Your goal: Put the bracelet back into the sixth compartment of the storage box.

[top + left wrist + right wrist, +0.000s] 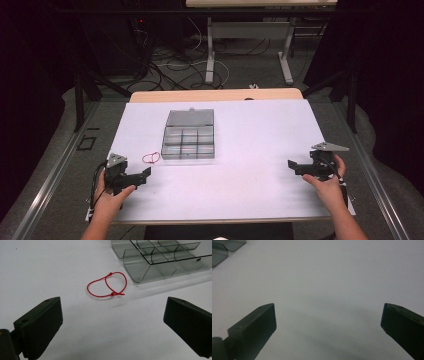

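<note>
Overhead, I see the red string loop lying on the table just left of the clear compartment box, just ahead of my left hand-held gripper. Left gripper view: jaws spread, loop centred ahead; I'd lower flat, probably pinching at its knot. Right gripper view: right hand-held gripper spread over bare table, well apart.

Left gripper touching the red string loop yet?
Apart. The left gripper view shows bare white table between the open left gripper and the thin red string loop lying beside the clear plastic compartment box.
</note>
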### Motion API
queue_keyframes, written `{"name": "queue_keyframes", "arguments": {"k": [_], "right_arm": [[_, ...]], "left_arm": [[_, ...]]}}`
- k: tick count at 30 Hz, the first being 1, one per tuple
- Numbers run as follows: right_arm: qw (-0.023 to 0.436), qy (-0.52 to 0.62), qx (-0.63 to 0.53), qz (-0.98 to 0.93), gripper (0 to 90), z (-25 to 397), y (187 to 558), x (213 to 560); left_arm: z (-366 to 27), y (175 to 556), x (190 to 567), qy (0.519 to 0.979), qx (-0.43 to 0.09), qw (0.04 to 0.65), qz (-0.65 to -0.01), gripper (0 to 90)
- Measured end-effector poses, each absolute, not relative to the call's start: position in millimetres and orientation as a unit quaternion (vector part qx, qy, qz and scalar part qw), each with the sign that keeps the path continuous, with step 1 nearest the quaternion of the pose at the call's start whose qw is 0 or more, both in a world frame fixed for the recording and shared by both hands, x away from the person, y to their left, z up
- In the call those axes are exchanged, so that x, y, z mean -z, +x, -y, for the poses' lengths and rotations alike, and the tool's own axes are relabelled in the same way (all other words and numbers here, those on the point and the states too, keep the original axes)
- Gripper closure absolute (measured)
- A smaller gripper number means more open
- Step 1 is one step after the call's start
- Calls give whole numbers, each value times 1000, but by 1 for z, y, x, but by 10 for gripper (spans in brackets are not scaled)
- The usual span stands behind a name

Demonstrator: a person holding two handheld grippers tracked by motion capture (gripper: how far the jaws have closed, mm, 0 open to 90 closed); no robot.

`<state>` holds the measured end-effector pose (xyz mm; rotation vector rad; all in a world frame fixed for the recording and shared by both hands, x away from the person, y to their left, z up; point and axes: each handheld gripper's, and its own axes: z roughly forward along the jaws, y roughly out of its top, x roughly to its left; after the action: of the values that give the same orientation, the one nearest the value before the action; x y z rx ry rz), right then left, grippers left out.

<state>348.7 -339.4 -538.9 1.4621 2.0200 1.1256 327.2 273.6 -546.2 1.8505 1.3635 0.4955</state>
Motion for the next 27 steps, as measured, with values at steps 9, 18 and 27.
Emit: {"name": "queue_keyframes", "arguments": {"k": [9,18,27], "right_arm": [[228,519,-394,-724,15,334,335,532],[227,517,-397,-723,34,329,332,533],[227,514,-398,-725,48,326,331,534]], "left_arm": [[-276,325,541,720,-195,388,-542,34],[-274,324,528,711,-192,403,-544,38],[-271,332,516,710,-191,395,-550,77]]}}
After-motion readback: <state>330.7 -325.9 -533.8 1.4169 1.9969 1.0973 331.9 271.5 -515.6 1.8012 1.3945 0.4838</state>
